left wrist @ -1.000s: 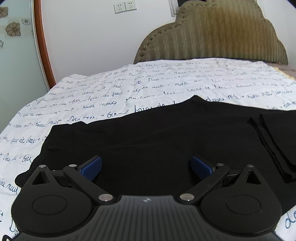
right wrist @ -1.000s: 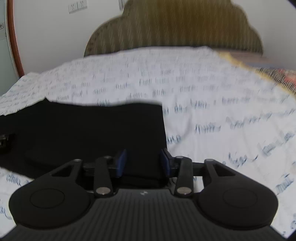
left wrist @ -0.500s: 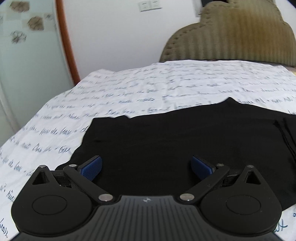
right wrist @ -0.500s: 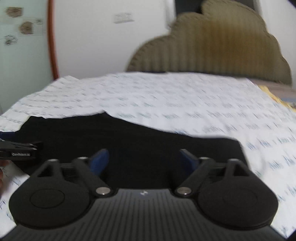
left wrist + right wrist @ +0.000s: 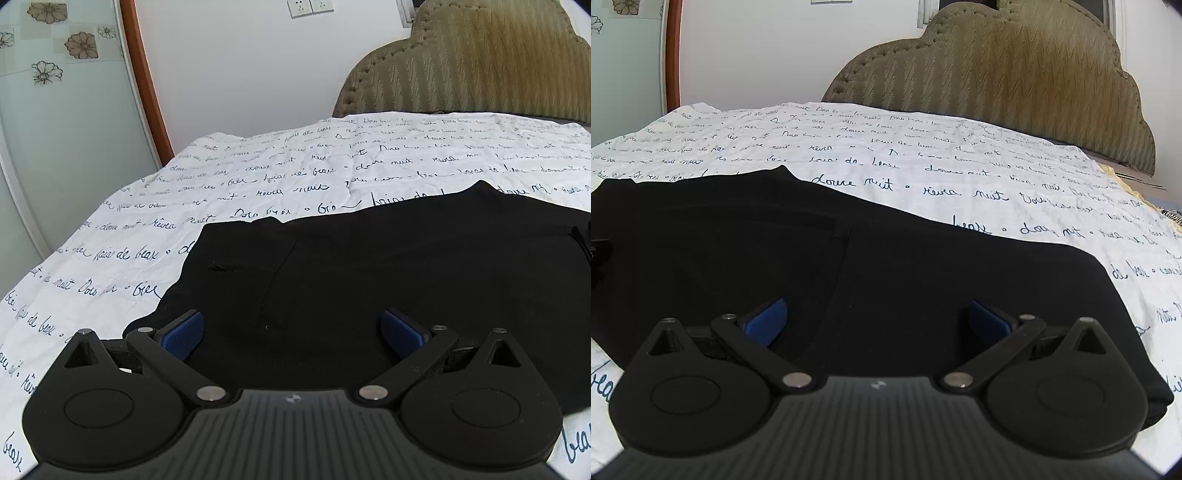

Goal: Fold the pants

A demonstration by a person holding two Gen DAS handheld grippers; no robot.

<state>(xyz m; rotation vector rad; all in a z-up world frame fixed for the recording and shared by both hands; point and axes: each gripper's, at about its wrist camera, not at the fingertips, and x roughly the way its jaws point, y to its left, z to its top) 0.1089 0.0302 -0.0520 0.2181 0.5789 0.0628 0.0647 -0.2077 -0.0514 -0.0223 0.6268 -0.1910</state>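
Observation:
Black pants [image 5: 369, 266] lie folded flat on the white bed sheet with blue handwriting [image 5: 258, 177]. My left gripper [image 5: 291, 332] hovers over the pants' left part, jaws wide apart, nothing between the blue pads [image 5: 183, 334]. In the right wrist view the same pants [image 5: 886, 266] fill the lower middle, their right end rounded over a fold. My right gripper [image 5: 877, 323] is above them with its jaws opening wide, and no cloth is pinched between its pads [image 5: 766, 325]. A bit of the left gripper [image 5: 598, 254] shows at the left edge.
A padded olive headboard [image 5: 997, 85] stands at the back of the bed. A white wall with sockets [image 5: 310, 7] and a frosted glass door with a brown frame [image 5: 74, 110] are on the left. Bare sheet [image 5: 1034, 177] stretches behind and to the right of the pants.
The right gripper's jaws went from narrow to wide apart, and it slid left over the pants. The left gripper's view swung leftward, showing more of the pants' left end and the door.

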